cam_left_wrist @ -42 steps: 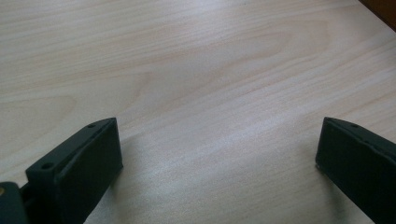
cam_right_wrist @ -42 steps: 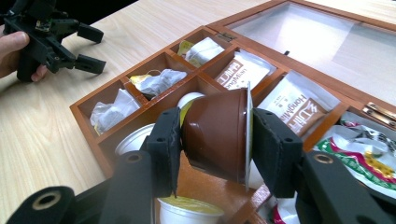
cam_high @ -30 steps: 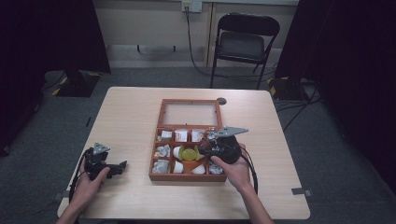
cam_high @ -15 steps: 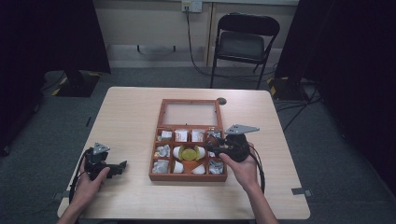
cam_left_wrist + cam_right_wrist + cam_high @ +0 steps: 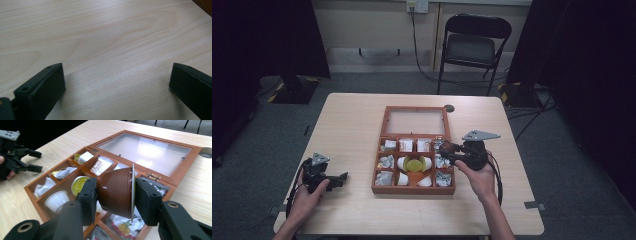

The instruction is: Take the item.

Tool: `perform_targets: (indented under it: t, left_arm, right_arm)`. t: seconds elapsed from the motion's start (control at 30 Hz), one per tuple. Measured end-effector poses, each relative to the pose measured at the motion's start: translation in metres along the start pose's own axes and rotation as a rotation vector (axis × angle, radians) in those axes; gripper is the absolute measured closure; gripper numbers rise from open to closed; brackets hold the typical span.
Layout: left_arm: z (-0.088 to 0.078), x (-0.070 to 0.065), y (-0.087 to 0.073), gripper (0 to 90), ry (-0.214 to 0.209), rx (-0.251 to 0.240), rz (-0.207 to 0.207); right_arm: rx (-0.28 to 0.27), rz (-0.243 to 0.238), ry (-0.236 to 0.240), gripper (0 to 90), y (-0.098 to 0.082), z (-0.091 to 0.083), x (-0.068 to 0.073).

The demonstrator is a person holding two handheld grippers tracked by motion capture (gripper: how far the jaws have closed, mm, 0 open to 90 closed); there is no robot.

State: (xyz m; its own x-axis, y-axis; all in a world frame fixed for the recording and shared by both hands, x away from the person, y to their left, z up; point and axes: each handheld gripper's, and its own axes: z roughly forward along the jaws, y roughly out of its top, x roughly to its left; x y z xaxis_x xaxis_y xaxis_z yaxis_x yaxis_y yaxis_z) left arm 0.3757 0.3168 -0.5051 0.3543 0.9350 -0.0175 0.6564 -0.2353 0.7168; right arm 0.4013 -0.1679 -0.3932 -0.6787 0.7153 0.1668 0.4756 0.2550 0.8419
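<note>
A wooden compartment box [image 5: 381,157] lies mid-table with its glass lid [image 5: 414,121] folded back flat. Its sections hold white capsules [image 5: 57,199], a yellow-lidded capsule [image 5: 414,163] and several sachets. My right gripper [image 5: 448,151] hovers over the box's right column, shut on a brown coffee capsule [image 5: 116,192] that lies on its side with its foil rim against the right pad [image 5: 147,200]. My left gripper [image 5: 341,180] rests on the table [image 5: 352,125] left of the box. It is open, with bare wood between its fingers [image 5: 53,77].
A black folding chair [image 5: 472,45] stands beyond the table's far edge. A round cable hole [image 5: 449,108] sits behind the box lid. Dark curtains flank the room. The left gripper [image 5: 27,160] also appears far off in the right gripper view.
My right gripper has drawn back to the right from over the box's middle, carrying the brown capsule. The left gripper has stayed put.
</note>
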Motion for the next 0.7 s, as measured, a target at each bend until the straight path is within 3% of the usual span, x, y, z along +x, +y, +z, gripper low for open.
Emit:
perform_targets:
  t: [0.7]
  left_arm:
    - [0.000,0.000,0.000,0.0,-0.001,0.000,0.000]
  right_arm:
    - [0.013,0.061,-0.095,54.5,-0.014,-0.011,-0.040]
